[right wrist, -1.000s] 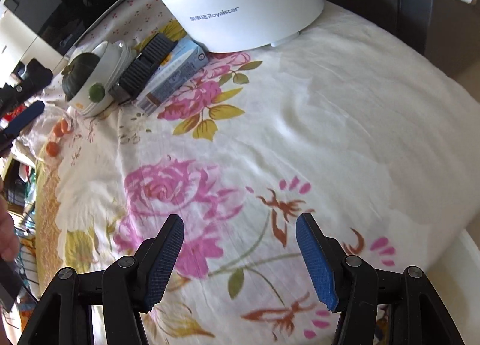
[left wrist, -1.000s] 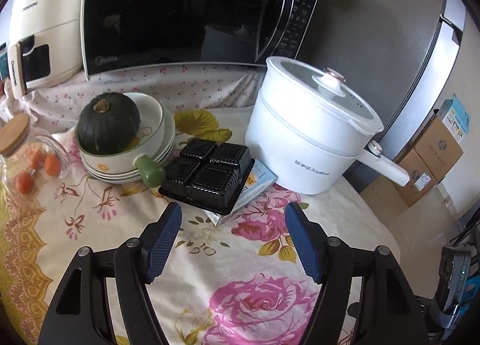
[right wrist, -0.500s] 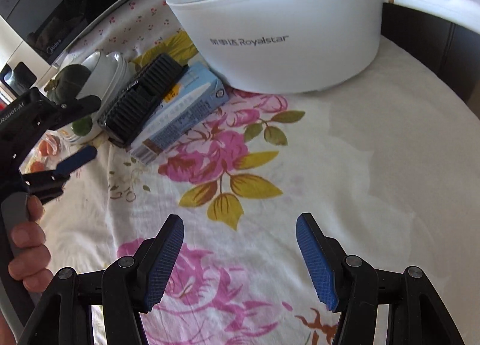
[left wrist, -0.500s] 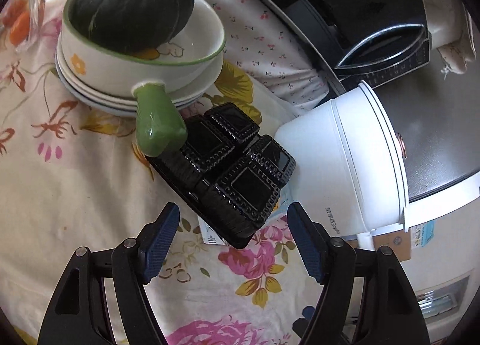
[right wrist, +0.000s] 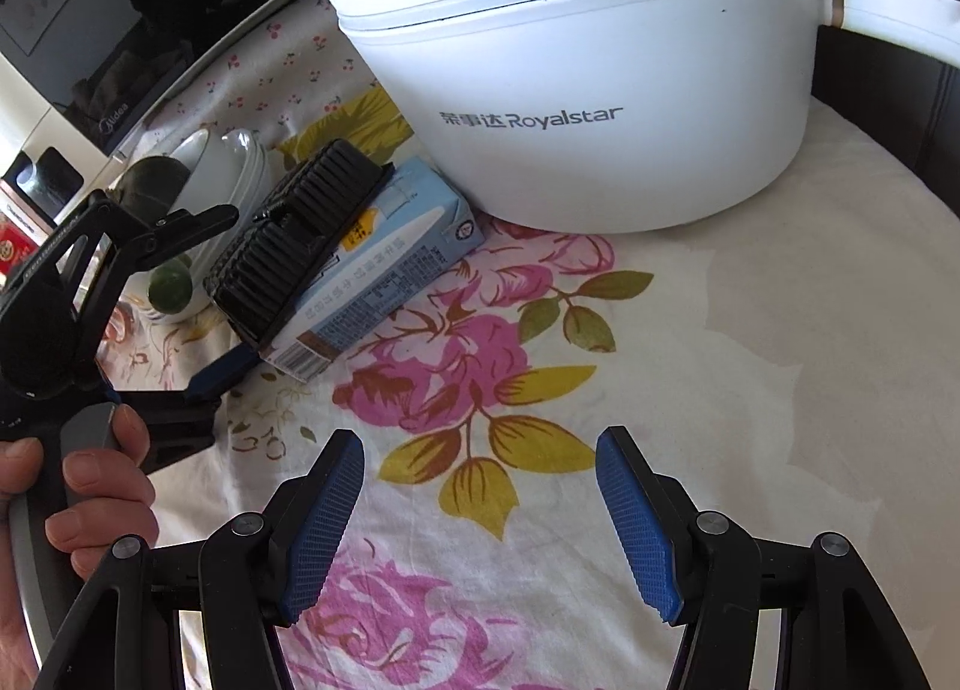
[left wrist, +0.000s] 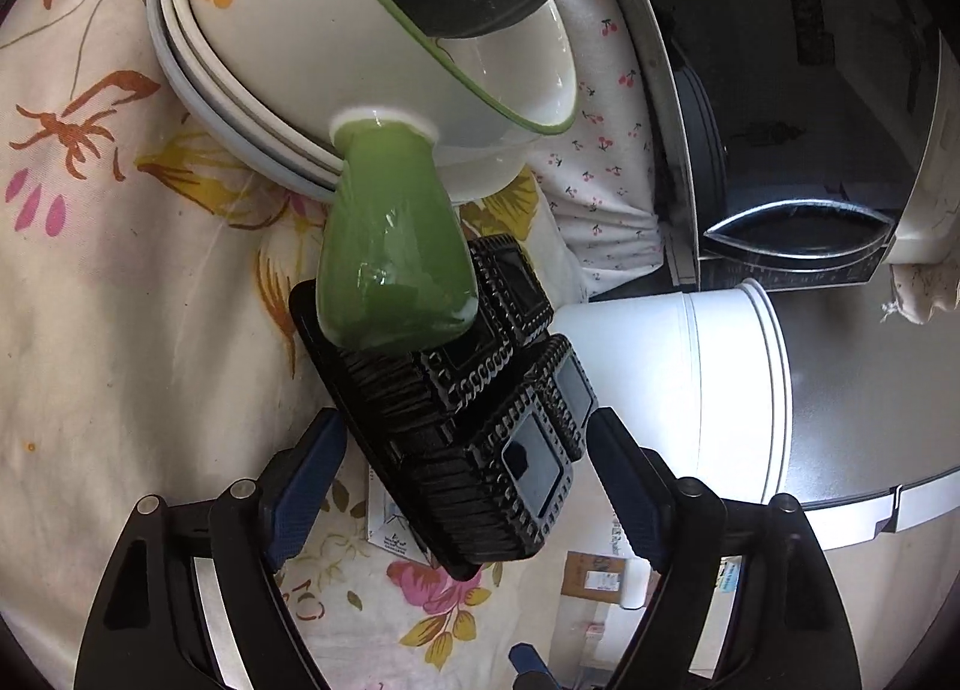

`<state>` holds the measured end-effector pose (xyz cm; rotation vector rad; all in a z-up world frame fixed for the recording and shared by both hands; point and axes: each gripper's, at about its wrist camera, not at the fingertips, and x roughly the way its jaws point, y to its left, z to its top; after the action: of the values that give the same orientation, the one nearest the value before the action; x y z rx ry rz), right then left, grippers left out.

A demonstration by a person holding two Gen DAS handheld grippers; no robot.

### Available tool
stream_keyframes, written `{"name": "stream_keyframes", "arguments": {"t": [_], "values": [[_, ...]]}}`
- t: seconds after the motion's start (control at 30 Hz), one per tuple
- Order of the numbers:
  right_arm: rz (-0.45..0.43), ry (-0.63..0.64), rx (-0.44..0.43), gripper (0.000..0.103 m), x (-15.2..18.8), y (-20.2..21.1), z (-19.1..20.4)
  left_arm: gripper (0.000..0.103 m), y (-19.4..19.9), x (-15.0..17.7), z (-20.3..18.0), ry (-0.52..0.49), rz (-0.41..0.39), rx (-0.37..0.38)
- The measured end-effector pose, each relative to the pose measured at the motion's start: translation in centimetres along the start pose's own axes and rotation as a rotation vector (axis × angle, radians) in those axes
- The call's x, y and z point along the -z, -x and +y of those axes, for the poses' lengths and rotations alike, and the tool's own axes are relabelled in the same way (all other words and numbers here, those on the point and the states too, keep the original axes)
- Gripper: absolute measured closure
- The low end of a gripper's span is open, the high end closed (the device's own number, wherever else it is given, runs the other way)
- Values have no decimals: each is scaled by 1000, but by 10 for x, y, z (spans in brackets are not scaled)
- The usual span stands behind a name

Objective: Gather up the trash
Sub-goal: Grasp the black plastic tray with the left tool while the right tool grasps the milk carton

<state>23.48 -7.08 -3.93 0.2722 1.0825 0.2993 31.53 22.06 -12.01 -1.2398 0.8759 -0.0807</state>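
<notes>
The left tongs (left wrist: pixel 462 480), jaws just widened, straddle the near end of the black plastic tray (left wrist: pixel 474 438) without pressing it. The tray lies on a milk carton (right wrist: pixel 384 264) at twelve o'clock. Next likely: advance, clamp. The right tongs (right wrist: pixel 480 516) hang apart, empty, over the surface (right wrist: pixel 780 390).

A floral tablecloth (right wrist: pixel 750 366) bears a white pot (right wrist: pixel 600 90), carton (right wrist: pixel 384 264) and stacked bowls (left wrist: pixel 252 60).
</notes>
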Motion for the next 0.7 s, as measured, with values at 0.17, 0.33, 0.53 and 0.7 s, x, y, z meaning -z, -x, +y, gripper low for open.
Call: {"name": "stream_keyframes", "arguments": {"t": [0.17, 0.33, 0.53, 0.7], "values": [[-7, -23, 8, 34, -9, -10, -2, 45, -8, 0, -9, -77, -21, -2], [-2, -32, 23, 34, -13, -20, -4, 55, -5, 1, -21, -129, -16, 27], [-5, -33, 11, 34, -12, -21, -2, 64, 3, 1, -36, -163, 1, 71], [-17, -25, 7, 34, -14, -14, -2, 69, 35, -2, -48, -189, -32, 100]]}}
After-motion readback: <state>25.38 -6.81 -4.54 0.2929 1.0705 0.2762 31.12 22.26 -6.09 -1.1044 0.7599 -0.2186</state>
